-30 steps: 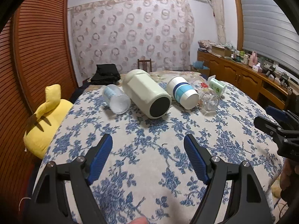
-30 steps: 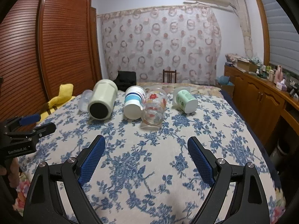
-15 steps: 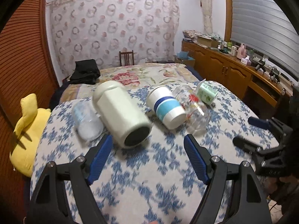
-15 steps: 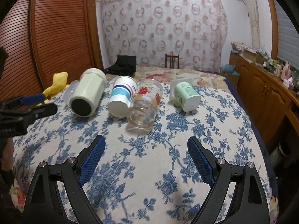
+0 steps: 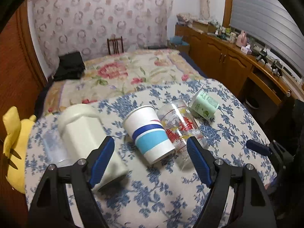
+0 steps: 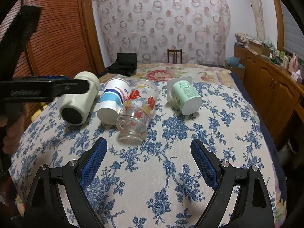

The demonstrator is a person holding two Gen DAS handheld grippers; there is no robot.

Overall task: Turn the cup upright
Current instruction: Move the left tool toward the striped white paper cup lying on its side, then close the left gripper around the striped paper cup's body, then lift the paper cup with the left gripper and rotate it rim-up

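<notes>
Several cups lie on their sides in a row on the floral-covered table: a cream tumbler, a white paper cup with blue bands, a clear glass with red print, a green yogurt cup. A clear plastic cup lies left of the tumbler. My left gripper is open, above the paper cup's base. My right gripper is open, just short of the glass.
A bed with a flowered quilt lies behind the table, with a black bag and a chair beyond. A yellow plush toy sits at the left. Wooden cabinets run along the right wall.
My left gripper has moved forward and higher over the cups, now looking down on the paper cup. My right gripper has moved closer to the glass. Both stayed open.
</notes>
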